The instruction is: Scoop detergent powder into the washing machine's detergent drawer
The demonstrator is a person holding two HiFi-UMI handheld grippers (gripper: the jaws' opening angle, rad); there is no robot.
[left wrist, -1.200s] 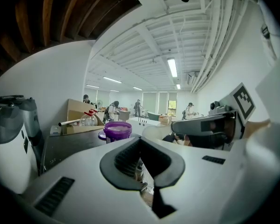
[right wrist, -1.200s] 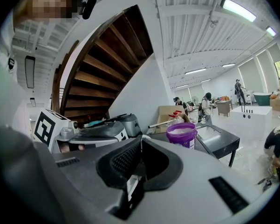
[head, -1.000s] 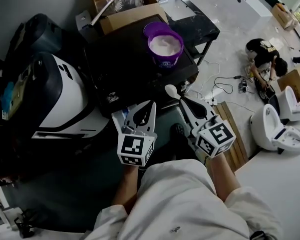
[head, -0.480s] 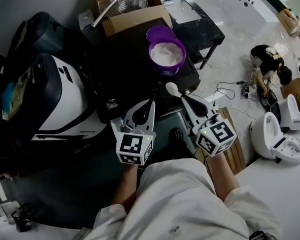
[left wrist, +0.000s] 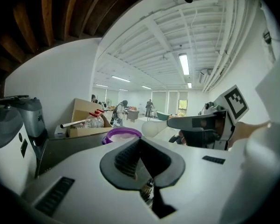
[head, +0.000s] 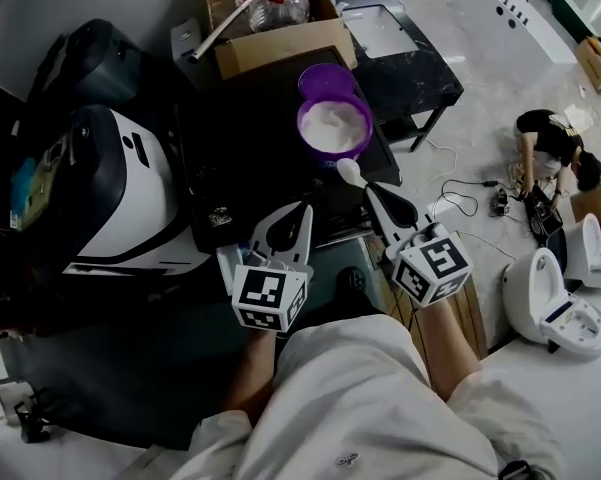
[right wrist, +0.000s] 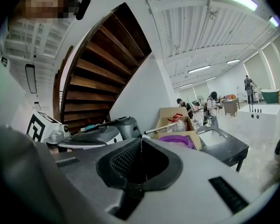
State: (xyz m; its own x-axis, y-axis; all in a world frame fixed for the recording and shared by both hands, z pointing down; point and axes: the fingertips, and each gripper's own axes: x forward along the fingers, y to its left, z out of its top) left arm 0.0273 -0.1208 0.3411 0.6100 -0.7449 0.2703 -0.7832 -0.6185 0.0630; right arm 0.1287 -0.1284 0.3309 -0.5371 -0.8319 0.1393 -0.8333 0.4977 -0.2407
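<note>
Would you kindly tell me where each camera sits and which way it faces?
Head view: on the person's head, looking steeply down at the purple powder tub; shows forearms, left claw, and right claw holding a white scoop.
Left gripper view: on the left claw, facing along its shut jaws toward the tub; the right claw shows at right.
Right gripper view: on the right claw, facing along its jaws toward the tub and a staircase; left claw shows at left.
Shared: all three see the tub.
</note>
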